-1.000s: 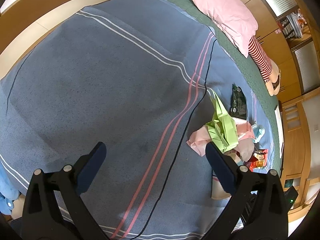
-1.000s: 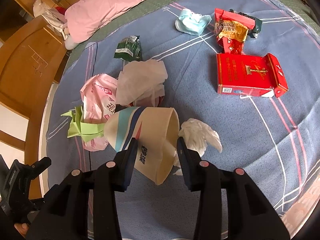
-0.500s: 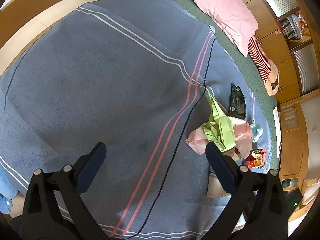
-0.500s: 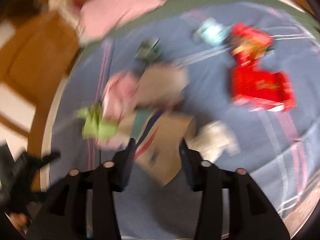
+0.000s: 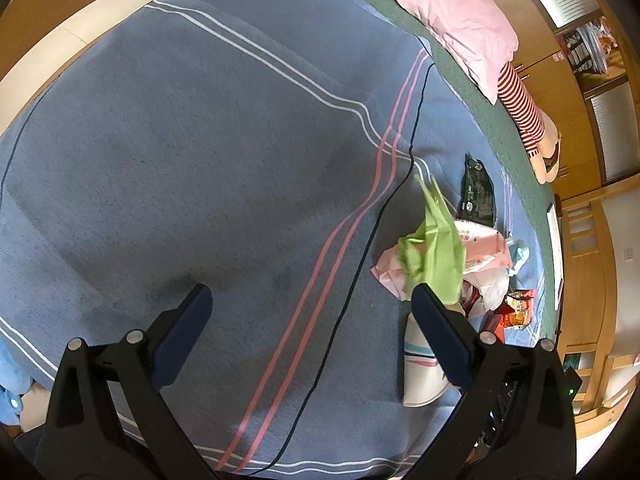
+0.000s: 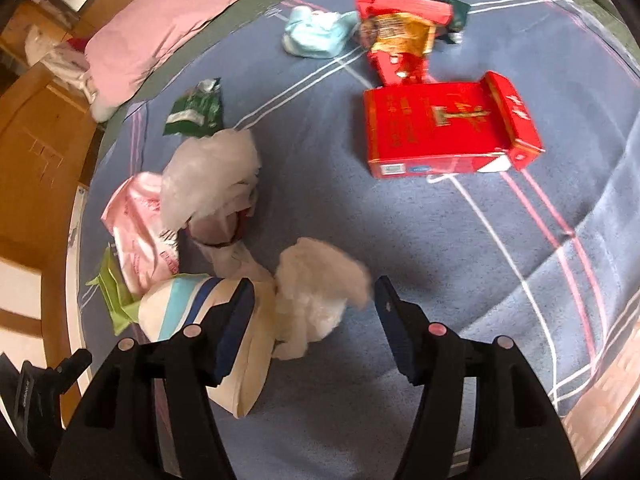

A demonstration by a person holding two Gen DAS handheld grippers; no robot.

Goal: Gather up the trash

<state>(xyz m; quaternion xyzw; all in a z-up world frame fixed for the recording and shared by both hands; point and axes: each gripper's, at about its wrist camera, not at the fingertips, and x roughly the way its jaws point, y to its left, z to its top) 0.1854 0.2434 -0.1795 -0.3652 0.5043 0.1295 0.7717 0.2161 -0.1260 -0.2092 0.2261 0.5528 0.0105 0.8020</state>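
Observation:
A cream paper cup (image 6: 180, 308) with blue stripes lies on its side on the blue blanket (image 6: 400, 240), beside and behind the left finger of my right gripper (image 6: 314, 284). That gripper's jaws are opening. A crumpled white tissue (image 6: 320, 292) sits between them with neither pad pressing on it. In the left wrist view my left gripper (image 5: 310, 292) hangs open over bare blanket, holding nothing. The cup (image 5: 418, 368) shows just behind its right finger, beside a pile of a green wrapper (image 5: 436, 248) and a pink bag (image 5: 476, 244).
More trash lies beyond: a red box (image 6: 440, 128), a red snack wrapper (image 6: 400, 28), a pale blue wad (image 6: 314, 34), a dark green packet (image 6: 196, 110), a white plastic bag (image 6: 208, 176). A pink pillow (image 6: 156, 36) sits at the bed's head. A black cable (image 5: 360, 248) crosses the blanket.
My right gripper has let go of the paper cup and widened its jaws; the cup now lies on the blanket and the white tissue is between the fingers. The left gripper stayed put.

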